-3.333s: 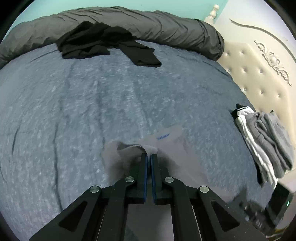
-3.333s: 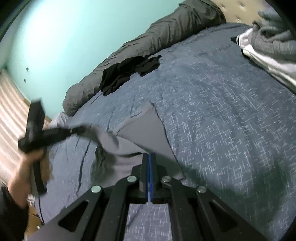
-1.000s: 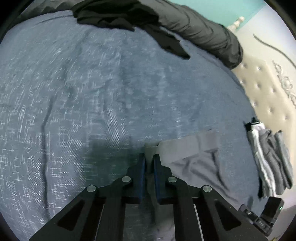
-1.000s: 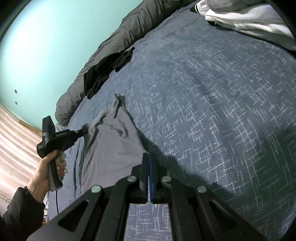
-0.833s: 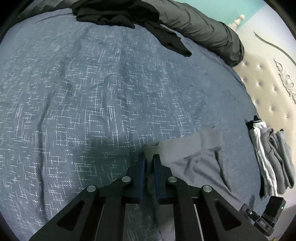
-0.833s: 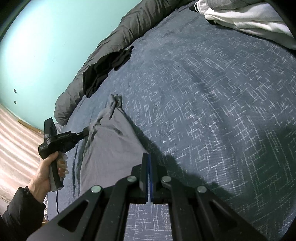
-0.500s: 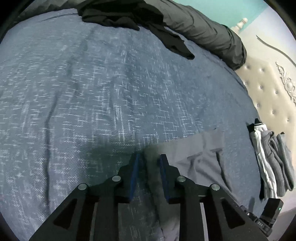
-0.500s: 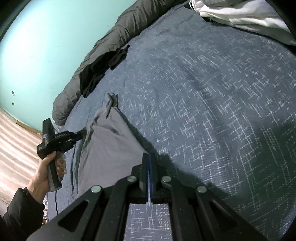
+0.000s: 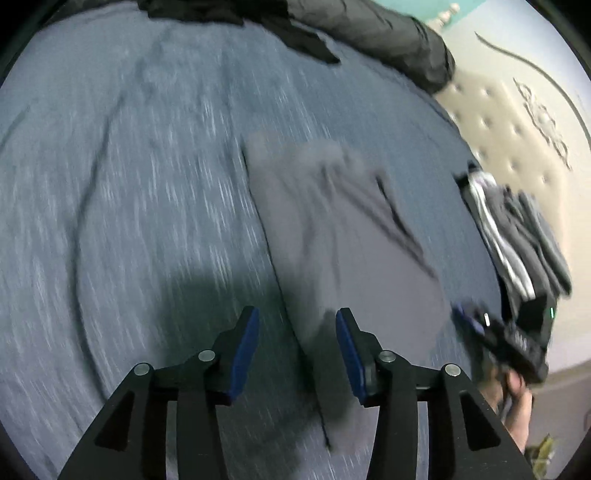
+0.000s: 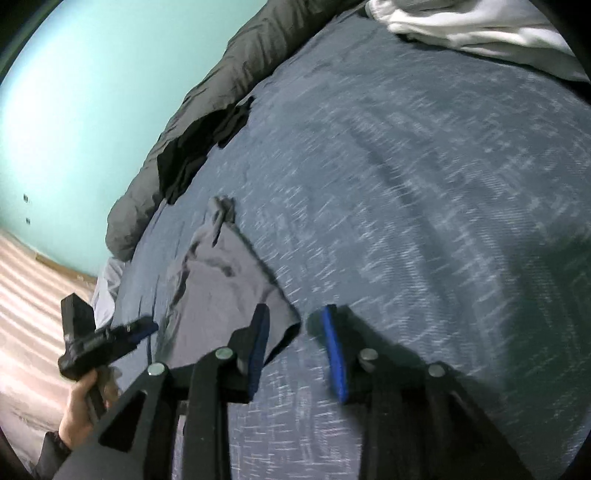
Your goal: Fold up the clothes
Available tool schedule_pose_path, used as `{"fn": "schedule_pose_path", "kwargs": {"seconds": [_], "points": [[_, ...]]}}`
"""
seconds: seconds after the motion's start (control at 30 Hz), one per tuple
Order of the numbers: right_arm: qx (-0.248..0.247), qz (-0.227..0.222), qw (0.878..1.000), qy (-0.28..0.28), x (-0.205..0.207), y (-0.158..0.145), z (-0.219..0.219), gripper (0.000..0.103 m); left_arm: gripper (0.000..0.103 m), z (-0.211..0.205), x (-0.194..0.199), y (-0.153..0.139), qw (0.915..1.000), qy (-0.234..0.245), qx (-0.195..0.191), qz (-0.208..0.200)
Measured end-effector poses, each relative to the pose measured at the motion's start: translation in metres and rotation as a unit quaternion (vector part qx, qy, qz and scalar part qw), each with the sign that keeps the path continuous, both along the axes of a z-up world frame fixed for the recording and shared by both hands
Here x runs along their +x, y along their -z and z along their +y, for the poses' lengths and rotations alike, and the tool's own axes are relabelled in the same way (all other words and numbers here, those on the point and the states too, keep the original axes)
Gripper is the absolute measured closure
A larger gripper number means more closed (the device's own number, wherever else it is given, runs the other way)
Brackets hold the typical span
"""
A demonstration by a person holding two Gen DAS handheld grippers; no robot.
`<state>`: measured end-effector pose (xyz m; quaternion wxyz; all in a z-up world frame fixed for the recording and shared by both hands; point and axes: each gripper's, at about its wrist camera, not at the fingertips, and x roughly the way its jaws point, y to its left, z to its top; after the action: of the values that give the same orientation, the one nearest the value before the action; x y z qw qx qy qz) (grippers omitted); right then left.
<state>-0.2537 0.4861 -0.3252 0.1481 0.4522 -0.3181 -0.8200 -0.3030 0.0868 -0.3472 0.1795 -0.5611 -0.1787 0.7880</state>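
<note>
A grey garment (image 9: 343, 236) lies spread on the blue bedspread (image 9: 129, 184), with a few wrinkles at its far end. My left gripper (image 9: 295, 332) is open above its near edge, nothing between the pads. In the right wrist view the same grey garment (image 10: 225, 280) stretches away toward the wall. My right gripper (image 10: 295, 332) is open at its near corner, holding nothing. The left gripper (image 10: 144, 328) shows there too, held by a hand (image 10: 79, 402). The right gripper (image 9: 469, 317) shows at the right of the left wrist view. Both views are blurred by motion.
A black garment (image 10: 195, 147) lies against the rolled dark grey duvet (image 10: 236, 62) at the far side. A stack of folded grey and white clothes (image 9: 517, 229) sits by the cream padded headboard (image 9: 517, 122). White fabric (image 10: 472, 26) lies close ahead. Striped floor (image 10: 26, 295) borders the bed.
Both grippers went from shut on the grey garment to open, letting it drop flat on the bed. The left one has pulled back toward me, so more of the garment shows.
</note>
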Motion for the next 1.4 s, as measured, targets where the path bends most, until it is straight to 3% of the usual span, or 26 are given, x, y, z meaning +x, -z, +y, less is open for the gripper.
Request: {"fn": "schedule_pose_path", "kwargs": {"seconds": [0.33,0.37,0.43,0.47,0.53,0.67,0.93,1.03,1.1,1.13,1.17,1.4], "points": [[0.036,-0.006,0.999,-0.019,-0.01,0.005,-0.021,0.072,0.055,0.018,0.041,0.023,0.9986,0.018,0.039,-0.03],[0.036,-0.005,0.999,-0.023,-0.01,0.005,-0.023,0.072,0.059,0.018,0.042,0.023,0.9985,0.018,0.043,-0.03],[0.04,-0.002,0.999,-0.033,-0.01,0.005,-0.026,0.078,0.09,0.018,0.045,0.018,0.9986,0.021,0.041,-0.027],[0.043,-0.001,0.998,-0.036,-0.01,0.004,-0.028,0.091,0.093,0.017,0.046,0.015,0.9986,0.023,0.039,-0.025],[0.047,0.001,0.998,-0.04,-0.01,0.004,-0.03,0.099,0.095,0.016,0.049,0.01,0.9988,0.026,0.036,-0.022],[0.051,0.012,0.998,-0.032,-0.006,-0.003,-0.024,0.102,0.096,0.009,0.053,0.0,0.9991,0.023,0.033,-0.015],[0.044,-0.001,0.999,-0.02,-0.005,0.001,-0.016,0.102,0.096,0.003,0.056,0.018,0.9978,0.009,0.051,-0.041],[0.048,-0.007,0.998,-0.026,-0.006,0.003,-0.018,0.102,0.094,0.011,0.058,0.02,0.9989,0.019,0.023,-0.035],[0.044,-0.008,0.999,-0.029,-0.006,0.004,-0.018,0.102,0.085,0.013,0.059,0.017,0.9994,0.018,0.018,-0.026],[0.041,-0.007,0.999,-0.029,-0.006,0.004,-0.019,0.102,0.069,0.012,0.059,0.015,0.9995,0.013,0.018,-0.023],[0.041,-0.005,0.999,-0.031,-0.006,0.004,-0.019,0.102,0.062,0.011,0.059,0.014,0.9996,0.008,0.02,-0.02],[0.051,-0.015,0.998,-0.022,-0.007,0.005,-0.016,0.099,0.057,-0.008,0.052,-0.004,0.9996,-0.02,0.02,0.002]]}}
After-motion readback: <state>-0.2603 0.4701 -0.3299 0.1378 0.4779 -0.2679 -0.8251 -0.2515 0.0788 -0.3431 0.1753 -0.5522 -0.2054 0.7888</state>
